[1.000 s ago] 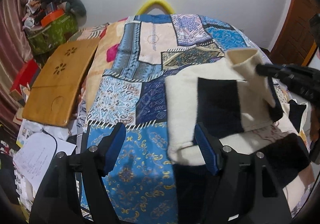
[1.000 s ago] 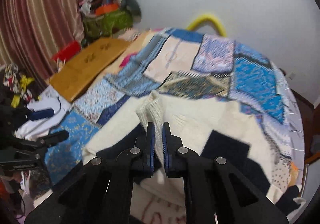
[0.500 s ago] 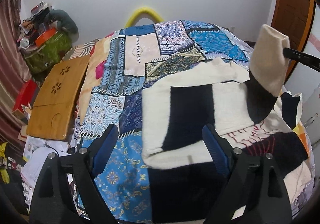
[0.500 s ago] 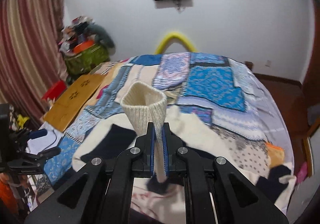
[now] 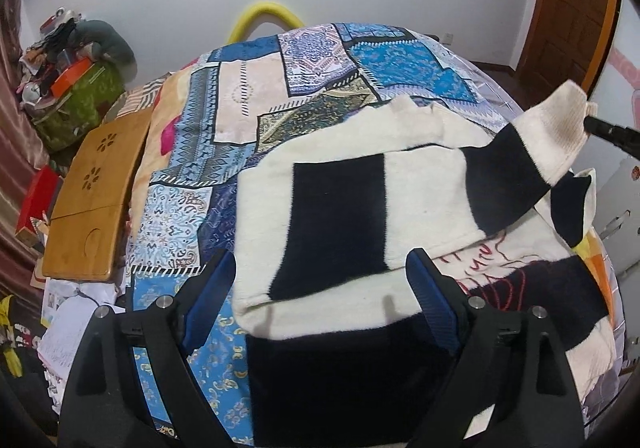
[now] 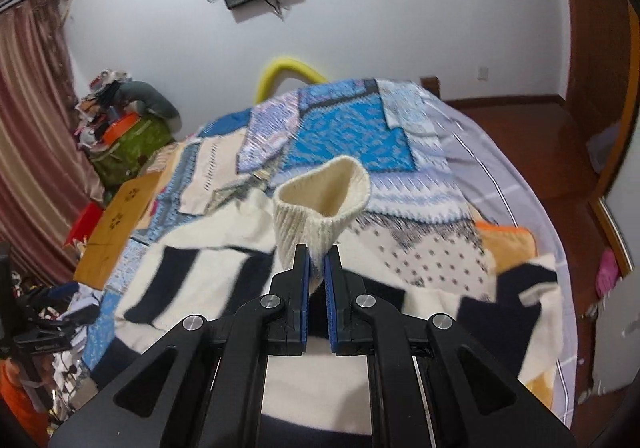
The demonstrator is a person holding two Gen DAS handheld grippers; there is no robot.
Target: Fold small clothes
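A cream and black block-patterned sweater (image 5: 340, 208) lies on the patchwork bedspread (image 5: 248, 96). My right gripper (image 6: 317, 268) is shut on the ribbed cream cuff (image 6: 320, 204) of one sleeve and holds it up above the bed; in the left wrist view that sleeve (image 5: 532, 152) stretches out to the right, with the right gripper's tip (image 5: 592, 124) at the cuff. My left gripper (image 5: 320, 288) stands open over the sweater's near hem, its blue pads on either side and apart from the cloth.
A wooden lap tray (image 5: 92, 192) leans at the bed's left side, with papers (image 5: 68, 324) below it. A green bag piled with things (image 5: 76, 88) stands at the back left. A yellow arch (image 5: 264, 16) rises behind the bed. More dark and cream clothes (image 5: 540, 288) lie to the right.
My right gripper has swung the sleeve cuff from over the sweater's body out to the right, stretching the sleeve. My left gripper's jaws have widened and it has drawn back a little.
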